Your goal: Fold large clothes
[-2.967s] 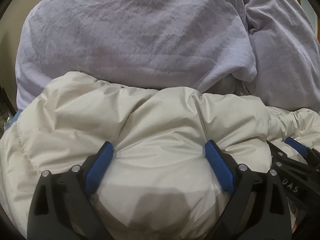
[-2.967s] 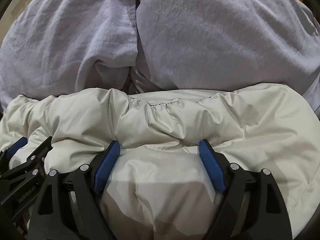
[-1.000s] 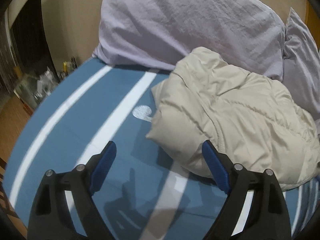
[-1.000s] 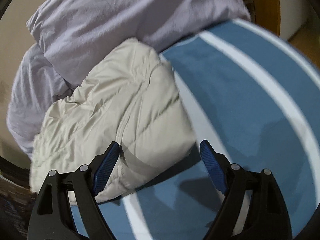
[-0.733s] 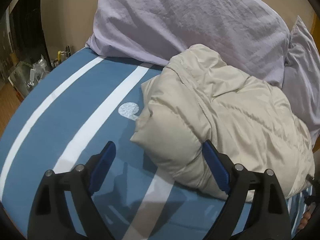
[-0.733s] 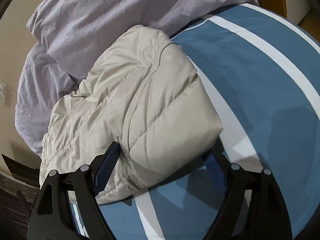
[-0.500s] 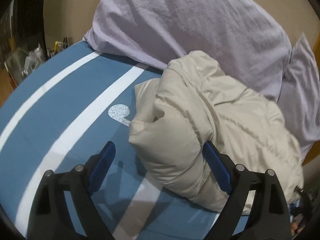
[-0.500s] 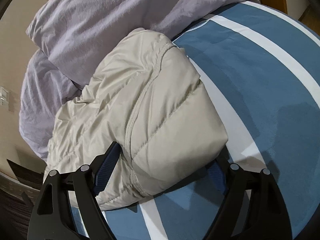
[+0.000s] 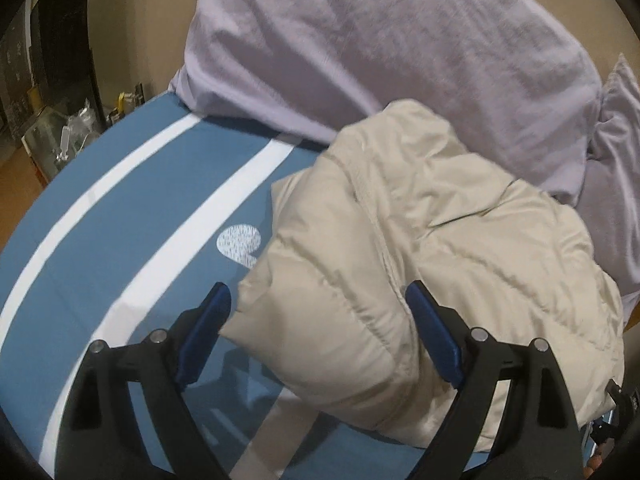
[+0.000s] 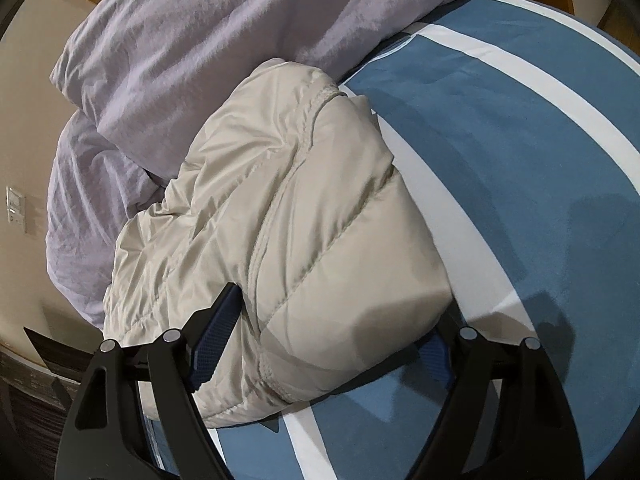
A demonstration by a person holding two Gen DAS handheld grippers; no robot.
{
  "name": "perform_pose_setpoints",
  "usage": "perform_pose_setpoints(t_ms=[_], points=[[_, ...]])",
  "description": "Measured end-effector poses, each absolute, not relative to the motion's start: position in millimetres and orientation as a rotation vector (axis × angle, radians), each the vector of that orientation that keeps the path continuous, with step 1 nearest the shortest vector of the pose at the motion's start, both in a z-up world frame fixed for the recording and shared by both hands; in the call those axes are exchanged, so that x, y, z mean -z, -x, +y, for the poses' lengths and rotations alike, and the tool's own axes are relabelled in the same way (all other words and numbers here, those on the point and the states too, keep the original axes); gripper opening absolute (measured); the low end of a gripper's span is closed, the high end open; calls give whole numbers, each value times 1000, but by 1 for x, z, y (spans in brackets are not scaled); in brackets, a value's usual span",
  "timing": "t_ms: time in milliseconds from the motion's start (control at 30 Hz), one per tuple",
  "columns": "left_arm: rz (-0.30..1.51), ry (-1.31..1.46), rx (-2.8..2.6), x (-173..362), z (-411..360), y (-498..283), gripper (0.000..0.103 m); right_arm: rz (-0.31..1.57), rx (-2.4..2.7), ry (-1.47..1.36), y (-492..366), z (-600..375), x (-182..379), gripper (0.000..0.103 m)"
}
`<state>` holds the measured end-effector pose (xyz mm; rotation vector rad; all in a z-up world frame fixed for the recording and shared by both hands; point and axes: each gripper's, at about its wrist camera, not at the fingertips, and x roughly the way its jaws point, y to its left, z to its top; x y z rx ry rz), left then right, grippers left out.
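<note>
Blue bedsheet (image 9: 120, 248) with white stripes, lilac pillows (image 9: 400, 48) at twelve o'clock, and a folded cream puffer jacket (image 9: 420, 260) against them.

Quilted, puffy and creased, the jacket lies bundled at centre, its near corners bulging between both grippers' blue pads. Left gripper (image 9: 320, 336) and right gripper (image 10: 332, 328) both stand wide open, gripping nothing. Judgement: to tidy the fold, close on a corner's seam edge and press air out evenly.
</note>
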<state>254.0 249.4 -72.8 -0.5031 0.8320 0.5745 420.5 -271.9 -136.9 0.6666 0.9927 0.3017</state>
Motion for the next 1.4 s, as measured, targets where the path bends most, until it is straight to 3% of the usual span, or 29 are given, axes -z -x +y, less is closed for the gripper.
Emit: perform_pose_setpoints(t_ms=[167,200,233,333,433,533,867,1000,1200,1300,1400], points=[[835,574,-562,87,256,-256,89,974,-279,-647,-420,-266,138,75],[831,588,-554,88,257,-256,84,971,-277,-644,-420,-265,139,67],[822,611,-525,89,258,-256,70,966,-279,-642,-419,-264,139,59],[803,601,-489,83,253,-254,49,948,-286,-614,-416,-261,134,42],[785,576,-473,76,248,-247,38,922,-298,-586,-410,-258,126,33],[778,573,-459,68,247,-231,36,911,-311,-564,-399,-257,119,31],[794,578,-449,57,261,-123,37,982,-484,-509,-313,-257,115,31],[808,586,-460,59,261,-94,41,1006,-505,-487,-289,-262,114,39],[810,544,-533,63,253,-85,60,978,-391,-452,-281,-279,102,65],[807,521,-553,63,251,-85,80,909,-289,-357,-276,-284,86,70],[798,506,-557,64,247,-85,88,874,-285,-317,-276,-278,71,70]])
